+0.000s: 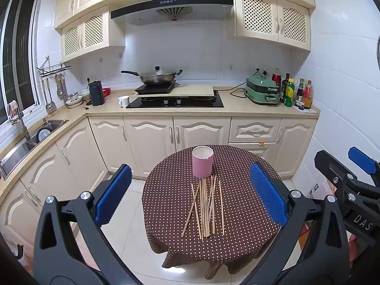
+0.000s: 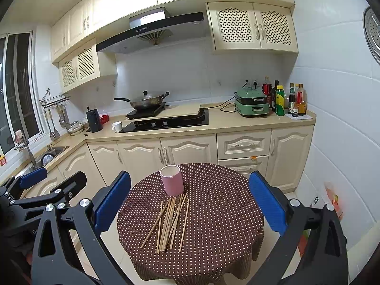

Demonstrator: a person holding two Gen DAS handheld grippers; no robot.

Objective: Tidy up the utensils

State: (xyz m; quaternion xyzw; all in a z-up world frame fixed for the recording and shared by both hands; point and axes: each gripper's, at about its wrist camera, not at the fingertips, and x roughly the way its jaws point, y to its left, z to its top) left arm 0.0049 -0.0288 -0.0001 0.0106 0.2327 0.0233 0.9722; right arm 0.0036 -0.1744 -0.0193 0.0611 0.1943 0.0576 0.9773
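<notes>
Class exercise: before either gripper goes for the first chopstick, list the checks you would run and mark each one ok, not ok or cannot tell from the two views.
1. Left gripper open, empty: ok.
2. Right gripper open, empty: ok.
3. Pink cup upright, mouth unobstructed: ok.
4. Chopsticks separated for a single pick: not ok, several overlap.
5. Chopsticks fully on the table, clear of its edge: ok.
6. Cup empty inside: cannot tell.

A lidded wok (image 1: 158, 76) is sitting on a portable cooker on the counter. A white mug (image 1: 124, 101) is standing beside the black hob (image 1: 175, 102). A green appliance (image 1: 262, 90) is resting next to a group of bottles (image 1: 296, 92). Ladles (image 1: 48, 95) are hanging near the sink (image 1: 28, 142).
</notes>
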